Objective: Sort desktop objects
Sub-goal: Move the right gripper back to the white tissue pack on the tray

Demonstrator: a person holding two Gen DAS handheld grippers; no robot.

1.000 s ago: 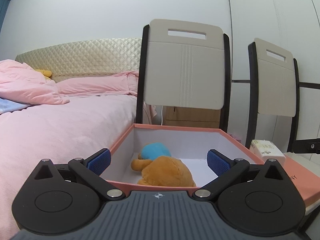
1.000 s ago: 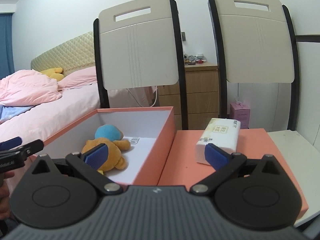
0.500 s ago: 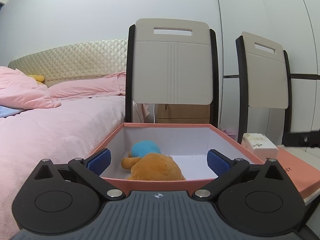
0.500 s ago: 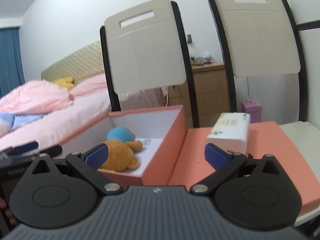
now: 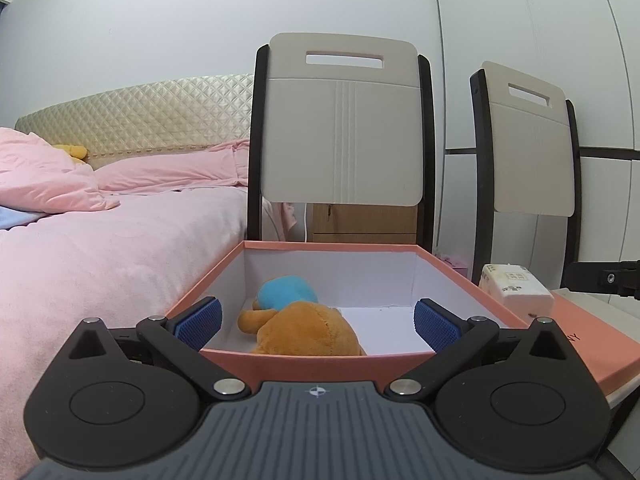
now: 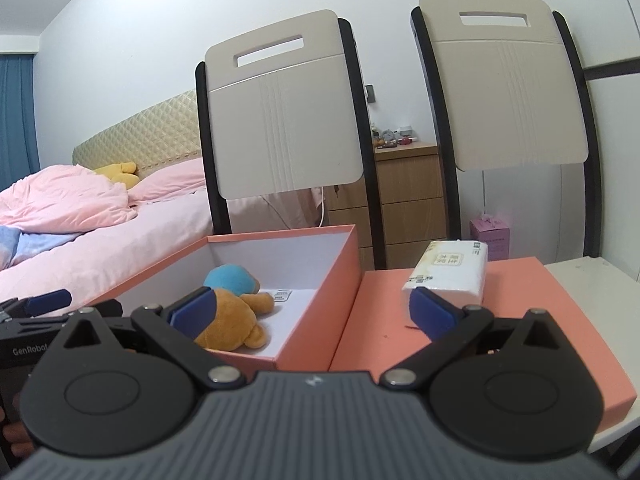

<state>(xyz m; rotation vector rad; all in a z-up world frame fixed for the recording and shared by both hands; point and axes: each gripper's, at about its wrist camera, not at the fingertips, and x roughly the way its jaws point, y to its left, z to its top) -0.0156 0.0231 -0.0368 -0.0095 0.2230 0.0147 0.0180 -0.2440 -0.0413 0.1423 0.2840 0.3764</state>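
Note:
An orange and blue plush toy lies inside an open salmon-pink box with white inner walls. Beside the box lies its flat pink lid, and a white tissue pack rests on the lid. My left gripper is open and empty at the box's near wall, facing the toy. My right gripper is also open and empty, held before the box's right wall and the lid. The left gripper's body shows at the left edge of the right wrist view.
Two beige chairs with black frames stand behind the box. A bed with pink bedding lies to the left. A wooden dresser and a small pink box are behind. The white table top shows at the right.
Both grippers have shifted a little while staying open. The right wrist view now tilts and sits closer to the box and lid. The toy and tissue pack have not moved.

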